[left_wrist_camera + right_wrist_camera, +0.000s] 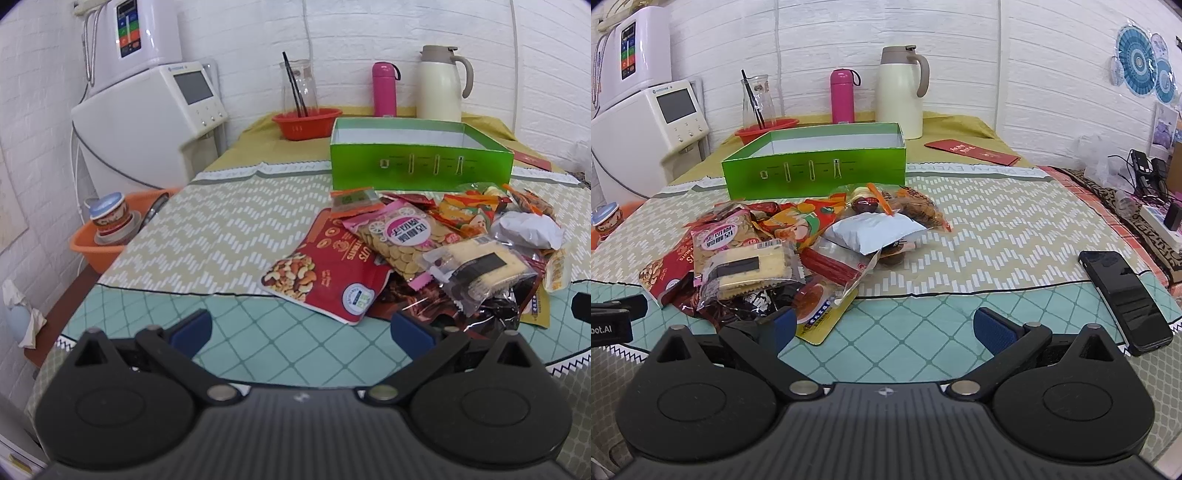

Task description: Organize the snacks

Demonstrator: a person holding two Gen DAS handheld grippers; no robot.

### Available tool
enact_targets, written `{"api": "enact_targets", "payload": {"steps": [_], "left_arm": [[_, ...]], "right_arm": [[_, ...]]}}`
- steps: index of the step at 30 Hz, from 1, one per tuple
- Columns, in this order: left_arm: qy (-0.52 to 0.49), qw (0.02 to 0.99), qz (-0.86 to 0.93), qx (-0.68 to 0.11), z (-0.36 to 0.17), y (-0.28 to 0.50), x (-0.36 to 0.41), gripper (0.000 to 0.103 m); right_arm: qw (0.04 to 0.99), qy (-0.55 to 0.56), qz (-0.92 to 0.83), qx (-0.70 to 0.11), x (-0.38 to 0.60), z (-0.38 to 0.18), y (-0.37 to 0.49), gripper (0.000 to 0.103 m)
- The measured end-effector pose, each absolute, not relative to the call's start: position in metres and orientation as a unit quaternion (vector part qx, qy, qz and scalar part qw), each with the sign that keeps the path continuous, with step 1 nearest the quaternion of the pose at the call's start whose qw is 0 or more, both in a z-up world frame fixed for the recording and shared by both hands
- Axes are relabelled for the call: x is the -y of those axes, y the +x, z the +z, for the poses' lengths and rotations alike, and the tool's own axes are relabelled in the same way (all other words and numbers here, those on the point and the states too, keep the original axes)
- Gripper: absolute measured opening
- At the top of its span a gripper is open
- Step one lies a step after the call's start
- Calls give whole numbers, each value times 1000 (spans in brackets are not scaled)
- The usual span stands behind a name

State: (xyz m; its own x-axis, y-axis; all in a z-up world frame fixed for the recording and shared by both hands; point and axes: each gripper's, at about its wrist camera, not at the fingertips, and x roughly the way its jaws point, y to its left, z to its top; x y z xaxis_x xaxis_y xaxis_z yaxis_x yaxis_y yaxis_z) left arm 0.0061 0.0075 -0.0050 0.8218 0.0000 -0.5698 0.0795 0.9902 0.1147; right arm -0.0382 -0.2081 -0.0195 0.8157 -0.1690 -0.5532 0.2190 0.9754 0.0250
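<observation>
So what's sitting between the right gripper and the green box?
In the right wrist view, the snack pile lies between the open right gripper and the green box, slightly left of the direct line.

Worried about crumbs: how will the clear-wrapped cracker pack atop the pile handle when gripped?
The cracker pack probably feels light and its glossy film slippery. The crackers look brittle, so a hard squeeze may crack them. Perched on loose bags, it may slide if nudged.

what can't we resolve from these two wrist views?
- Green box floor: both views, near wall hides it; contents unknown.
- Bottom packets of the snack pile: both views, covered by upper packets.
- Phone: absent from left view, past the right edge.
- Orange basin: left view, table edge cuts it off.
- Left gripper and right gripper: open, empty.
</observation>
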Motion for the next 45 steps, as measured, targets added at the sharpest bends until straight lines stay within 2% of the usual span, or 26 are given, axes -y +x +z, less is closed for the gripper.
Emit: {"api": "enact_targets", "payload": {"steps": [45], "left_arm": [[64,951,-24,-302,-5,9,-8,103]], "right_arm": [[954,48,-96,-281,203,-16,-36,103]]}}
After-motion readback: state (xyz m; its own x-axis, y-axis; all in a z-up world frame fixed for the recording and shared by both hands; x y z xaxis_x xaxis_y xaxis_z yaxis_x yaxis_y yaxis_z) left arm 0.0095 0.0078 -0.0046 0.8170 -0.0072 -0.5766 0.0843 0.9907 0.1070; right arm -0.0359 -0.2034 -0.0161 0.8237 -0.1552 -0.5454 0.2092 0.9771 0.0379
